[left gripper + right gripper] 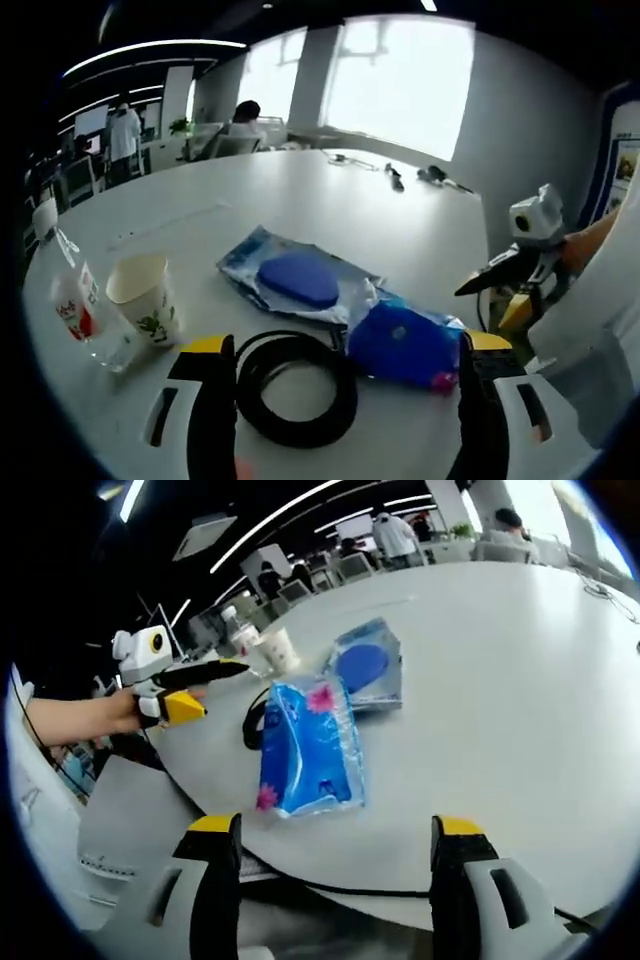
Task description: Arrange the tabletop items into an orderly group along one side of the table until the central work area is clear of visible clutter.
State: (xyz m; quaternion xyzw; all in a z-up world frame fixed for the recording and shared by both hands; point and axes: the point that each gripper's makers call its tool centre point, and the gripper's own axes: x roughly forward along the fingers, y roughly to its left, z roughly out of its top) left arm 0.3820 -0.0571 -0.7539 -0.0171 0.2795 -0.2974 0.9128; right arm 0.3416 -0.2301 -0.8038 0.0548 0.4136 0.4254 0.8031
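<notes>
Left gripper [345,385] held low over the near table edge, jaws spread wide and empty, the coiled black cable [295,385] lying between them but ungripped. Right gripper [335,855] likewise spread and empty, poised off the table edge, just short of the blue tissue pack [308,748].

Items noted on the white table [300,195]: paper cup [143,298] and plastic bottle [80,312] standing close together; flat blue packet with an oval blue insert [300,280]; tissue pack partly overlapping that packet; cable beside both. All clustered near one curved edge, yet loosely laid, at mixed angles, overlapping. Small dark objects [415,175] also lying far across the table, too small to identify.

Assessment: grouping roughly begun, not orderly. Remaining: straightening, separating overlaps, lining up along the edge, and fetching the distant pieces. Nothing in hand at present.
</notes>
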